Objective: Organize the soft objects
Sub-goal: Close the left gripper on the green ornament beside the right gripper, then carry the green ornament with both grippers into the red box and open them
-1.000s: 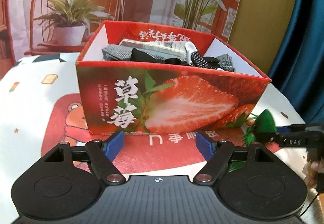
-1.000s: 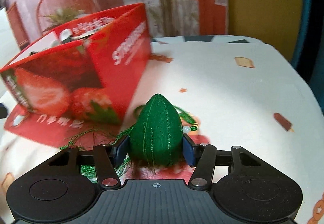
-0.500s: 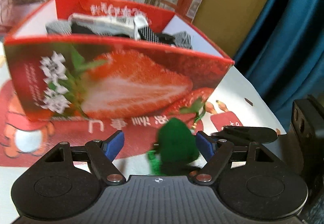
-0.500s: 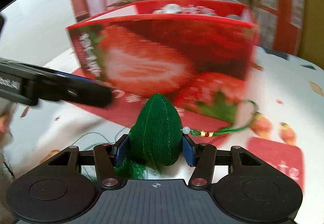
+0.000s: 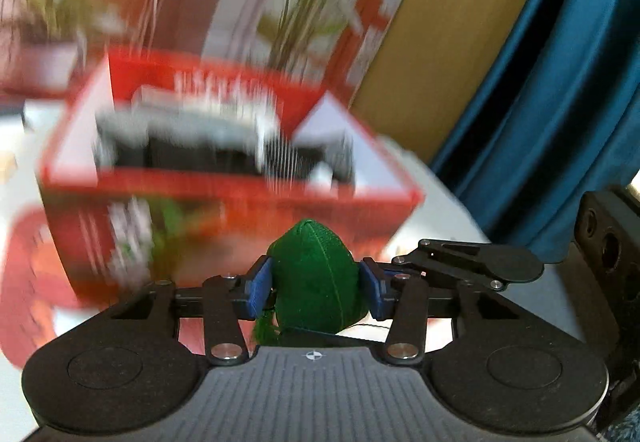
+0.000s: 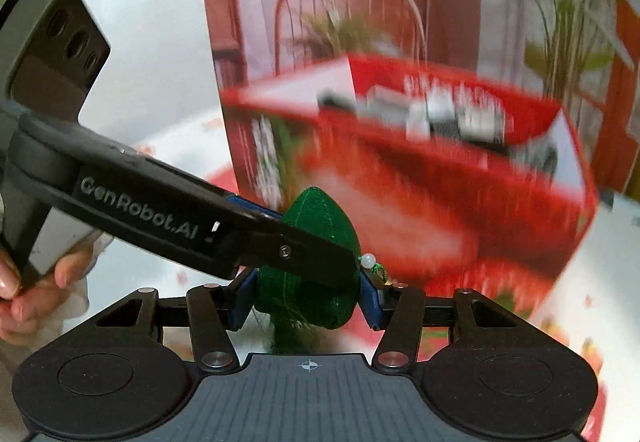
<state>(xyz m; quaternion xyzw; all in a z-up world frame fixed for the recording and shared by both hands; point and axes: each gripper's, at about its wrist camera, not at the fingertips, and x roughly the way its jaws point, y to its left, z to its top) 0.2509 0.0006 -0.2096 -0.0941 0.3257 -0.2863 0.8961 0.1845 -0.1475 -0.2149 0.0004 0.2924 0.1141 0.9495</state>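
A deep green stitched fabric pouch (image 5: 316, 282), green tassel beneath, sits between the blue pads of the black left gripper (image 5: 316, 286) and the black right gripper (image 6: 306, 298). A white bead (image 6: 368, 260) shows by the right-hand pad. Beyond the jaws, a red box (image 5: 224, 210) printed with a cut strawberry and white lettering holds grey, black and white items. A teal curtain (image 5: 560, 102) hangs to the right.

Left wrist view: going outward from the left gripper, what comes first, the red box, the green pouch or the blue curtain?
1. Green pouch, between the left gripper pads as its jaws close.
2. Red box, just behind.
3. Blue curtain, far right.
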